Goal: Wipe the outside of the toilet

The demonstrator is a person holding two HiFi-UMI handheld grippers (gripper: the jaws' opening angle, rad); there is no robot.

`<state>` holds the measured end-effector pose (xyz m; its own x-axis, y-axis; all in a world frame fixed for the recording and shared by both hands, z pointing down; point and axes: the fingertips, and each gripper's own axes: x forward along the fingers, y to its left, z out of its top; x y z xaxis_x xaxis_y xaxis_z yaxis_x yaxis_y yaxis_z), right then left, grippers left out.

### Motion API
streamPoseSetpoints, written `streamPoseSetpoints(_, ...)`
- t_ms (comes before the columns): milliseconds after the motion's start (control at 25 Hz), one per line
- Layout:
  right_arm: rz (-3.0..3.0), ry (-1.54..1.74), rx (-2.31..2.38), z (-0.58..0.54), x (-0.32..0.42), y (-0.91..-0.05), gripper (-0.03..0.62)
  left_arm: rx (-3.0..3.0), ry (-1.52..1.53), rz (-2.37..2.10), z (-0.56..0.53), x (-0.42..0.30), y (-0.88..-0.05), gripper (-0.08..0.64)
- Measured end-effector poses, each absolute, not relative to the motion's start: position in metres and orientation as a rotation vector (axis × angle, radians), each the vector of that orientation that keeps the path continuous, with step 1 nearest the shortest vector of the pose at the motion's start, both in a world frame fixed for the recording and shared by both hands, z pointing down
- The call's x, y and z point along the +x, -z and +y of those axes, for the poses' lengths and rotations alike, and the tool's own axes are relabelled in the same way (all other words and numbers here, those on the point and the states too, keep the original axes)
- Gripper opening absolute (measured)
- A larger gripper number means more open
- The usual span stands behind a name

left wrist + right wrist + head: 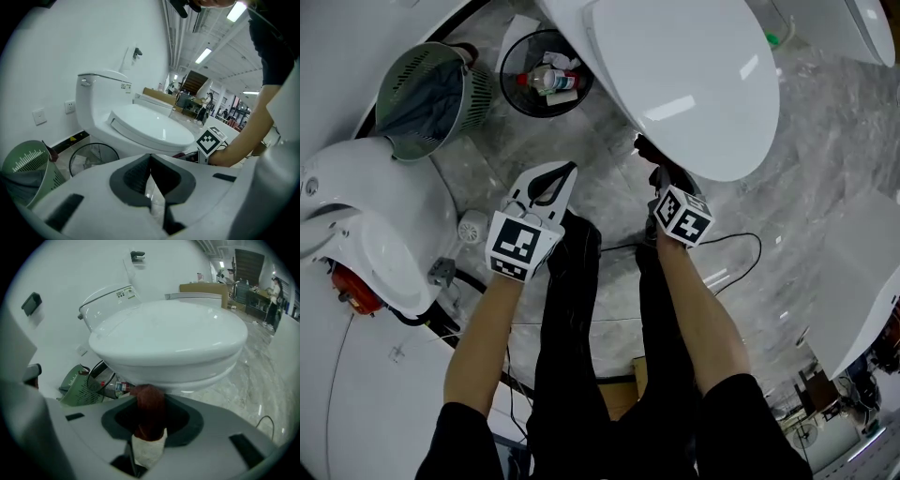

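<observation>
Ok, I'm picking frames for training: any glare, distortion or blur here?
Head view: glare streaks on the toilet lid. Left gripper view: fisheye bending, dark corners, blown-out ceiling light. Right gripper view: the brown cloth in the jaws looks soft.

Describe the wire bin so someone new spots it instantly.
Find the toilet, lid shut. On the floor beside its bowl, between it and the green basket, stands the wire bin. It alone is black open mesh, with a bottle and scraps inside; the basket is slatted green plastic holding cloth.
</observation>
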<state>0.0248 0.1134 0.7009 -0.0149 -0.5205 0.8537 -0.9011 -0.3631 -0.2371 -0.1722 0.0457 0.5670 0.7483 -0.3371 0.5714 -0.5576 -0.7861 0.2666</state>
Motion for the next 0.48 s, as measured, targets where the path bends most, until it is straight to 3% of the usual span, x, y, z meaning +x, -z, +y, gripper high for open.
streamPoseSetpoints(480, -1.600, -1.162, 1.625, 0.152, 0.102, -0.692, 0.120, 2.530, -0.719, -0.770, 0.061, -0.121, -0.539, 0.000)
